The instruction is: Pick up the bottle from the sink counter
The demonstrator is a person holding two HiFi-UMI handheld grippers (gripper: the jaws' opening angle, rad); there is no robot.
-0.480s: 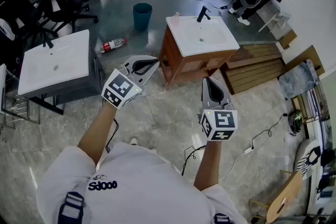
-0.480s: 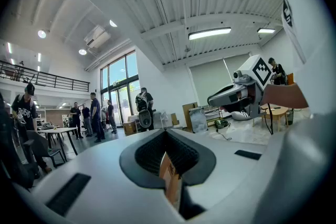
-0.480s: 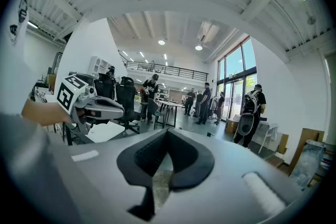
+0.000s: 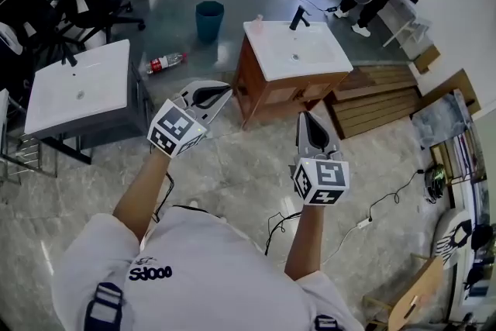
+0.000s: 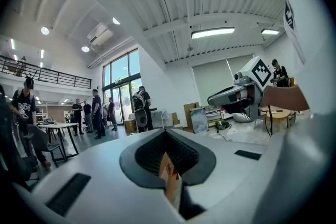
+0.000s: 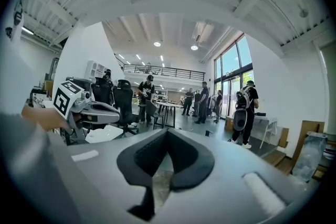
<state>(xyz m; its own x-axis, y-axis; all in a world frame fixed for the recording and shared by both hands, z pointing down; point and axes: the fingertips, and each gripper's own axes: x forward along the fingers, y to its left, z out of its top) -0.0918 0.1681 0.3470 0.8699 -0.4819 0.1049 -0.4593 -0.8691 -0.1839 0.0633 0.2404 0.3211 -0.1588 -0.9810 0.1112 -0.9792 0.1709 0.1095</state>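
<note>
We start with the containers. A teal bin (image 4: 210, 21) stands on the floor (image 4: 232, 167) in the upper middle of the frame. Its inside is dark, and we cannot tell what it holds. Just right of it, a wooden cabinet (image 4: 267, 97) carries a white tabletop (image 4: 329, 62). A basin (image 4: 298, 50) is sunk into the tabletop, and a black tap (image 4: 299, 18) stands at its far edge. The basin shows its white bowl and a drain.

A small pale thing (image 4: 259, 18) stands on the upper left corner of that tabletop, too small for us to say whether it is a bottle. The one bottle (image 4: 164, 63) we can make out plainly is clear with a red label. It lies on its side on the floor, near the bin, between the cabinet and a second white sink (image 4: 77, 89) at the left of the frame.

Both bare forearms reach up from the white shirt (image 4: 194, 267) at the bottom of the frame. The left gripper (image 4: 225, 91) tilts toward the upper right, with its tip near the lower left corner of the cabinet. Its jaws are pressed together, leaving only a thin slit between them. The right gripper (image 4: 306, 118) points almost straight up the frame, just below the cabinet front. Its jaws are pressed together too, meeting at the tips. The two grippers are held well apart over the pale floor, both well away from the bottle.
</note>
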